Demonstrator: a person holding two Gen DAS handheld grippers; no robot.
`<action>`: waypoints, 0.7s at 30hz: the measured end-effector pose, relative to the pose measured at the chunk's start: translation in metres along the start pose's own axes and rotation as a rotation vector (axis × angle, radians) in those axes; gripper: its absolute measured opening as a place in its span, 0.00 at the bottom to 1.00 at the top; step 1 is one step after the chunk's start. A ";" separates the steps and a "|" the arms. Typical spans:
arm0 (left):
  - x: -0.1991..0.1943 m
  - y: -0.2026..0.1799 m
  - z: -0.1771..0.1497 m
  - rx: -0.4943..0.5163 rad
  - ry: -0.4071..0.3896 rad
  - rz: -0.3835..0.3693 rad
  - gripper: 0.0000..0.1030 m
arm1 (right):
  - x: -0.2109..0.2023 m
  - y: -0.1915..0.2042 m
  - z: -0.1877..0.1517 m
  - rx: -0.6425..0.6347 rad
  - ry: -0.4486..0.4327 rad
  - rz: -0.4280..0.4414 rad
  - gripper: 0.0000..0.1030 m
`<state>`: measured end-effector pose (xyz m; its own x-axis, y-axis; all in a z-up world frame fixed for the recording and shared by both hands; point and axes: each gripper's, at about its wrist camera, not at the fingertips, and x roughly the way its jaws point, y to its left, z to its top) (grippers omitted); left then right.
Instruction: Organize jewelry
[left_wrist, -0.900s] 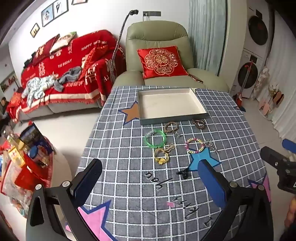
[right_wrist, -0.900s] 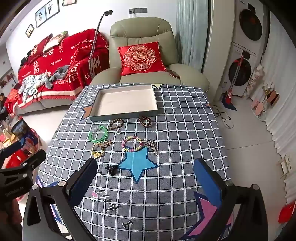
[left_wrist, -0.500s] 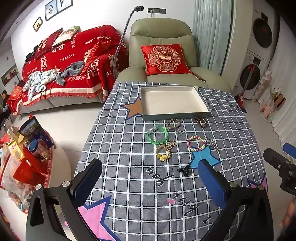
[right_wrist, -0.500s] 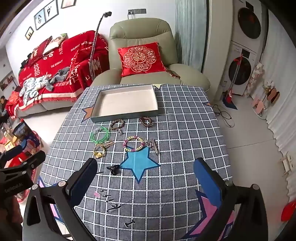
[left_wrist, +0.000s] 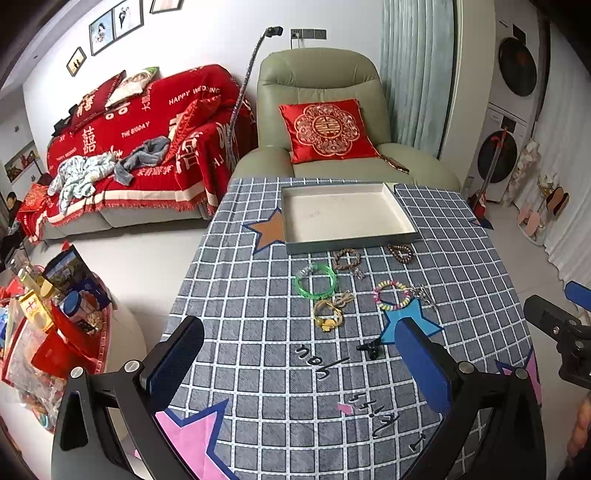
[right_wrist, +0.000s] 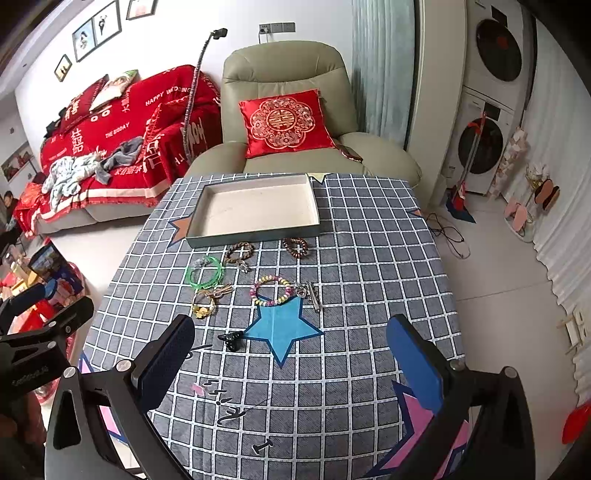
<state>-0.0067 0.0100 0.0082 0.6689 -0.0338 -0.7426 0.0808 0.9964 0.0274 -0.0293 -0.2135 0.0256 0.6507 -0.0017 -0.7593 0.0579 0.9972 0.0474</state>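
Both tools hang over the near end of the bench (left_wrist: 240, 295), tilted down, jaws spread to their widest and holding nothing. The left tool (left_wrist: 299, 358) frames grey checked cloth; the right tool (right_wrist: 291, 358) frames a blue star patch (right_wrist: 282, 328).

Nearest ahead of them lies a small black clip (right_wrist: 231, 339), just off the star's left point and well short of either tool's pads. Beyond it, apart from the tools, the jewelry is scattered in a loose cluster: a gold bracelet (right_wrist: 204, 304) with a yellow charm, a pastel bead bracelet (right_wrist: 271, 291) touching the star's top point, and a silver piece (right_wrist: 312, 293) just right of it. Further on sit a green bangle (right_wrist: 205, 273), a brown bead bracelet (right_wrist: 239, 252) and a dark red-brown bead bracelet (right_wrist: 295, 246).

Past these, a shallow grey tray (right_wrist: 255, 236) with a pale floor lies empty at the far end.
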 end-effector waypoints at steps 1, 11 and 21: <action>-0.001 0.000 0.000 0.002 -0.006 0.006 1.00 | 0.000 0.001 0.000 -0.002 -0.002 0.000 1.00; -0.002 0.004 0.001 -0.009 -0.017 0.001 1.00 | -0.003 0.003 0.000 -0.006 -0.013 0.004 1.00; -0.003 0.007 0.000 -0.019 -0.026 0.002 1.00 | -0.005 0.005 0.001 -0.006 -0.023 0.008 1.00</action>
<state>-0.0080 0.0173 0.0107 0.6877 -0.0334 -0.7252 0.0651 0.9978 0.0157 -0.0313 -0.2091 0.0305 0.6684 0.0044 -0.7438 0.0483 0.9976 0.0492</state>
